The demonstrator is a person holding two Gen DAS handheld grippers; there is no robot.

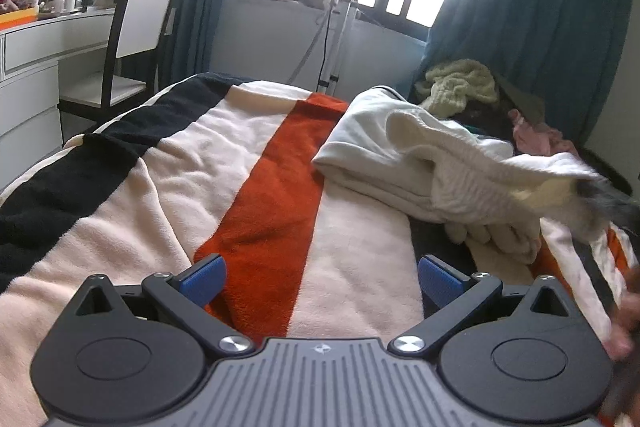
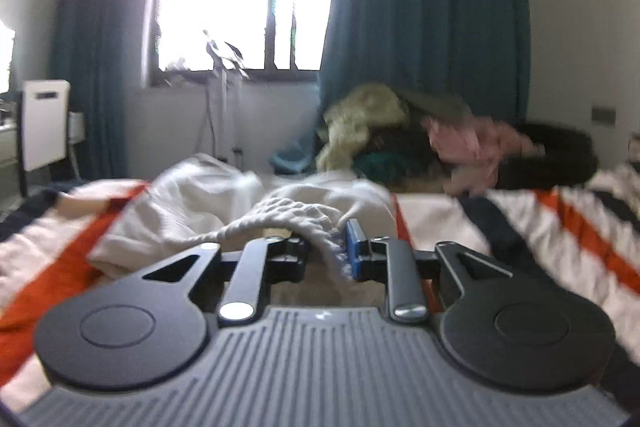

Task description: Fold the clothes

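A cream-white garment (image 1: 400, 147) lies crumpled on the striped blanket (image 1: 200, 163) at the right of the left wrist view. Its ribbed hem is stretched out to the right. My left gripper (image 1: 320, 277) is open and empty, low over the blanket's orange stripe, short of the garment. In the right wrist view the same garment (image 2: 192, 207) lies ahead and to the left. My right gripper (image 2: 327, 247) is shut on its ribbed edge (image 2: 288, 213), which drapes over the fingers.
A pile of other clothes (image 2: 400, 131), yellow-green, pink and dark, sits at the far end of the bed by the teal curtain (image 1: 540, 7). A chair (image 1: 136, 39) and a white dresser (image 1: 32, 67) stand to the left. A stand (image 1: 336, 35) is under the window.
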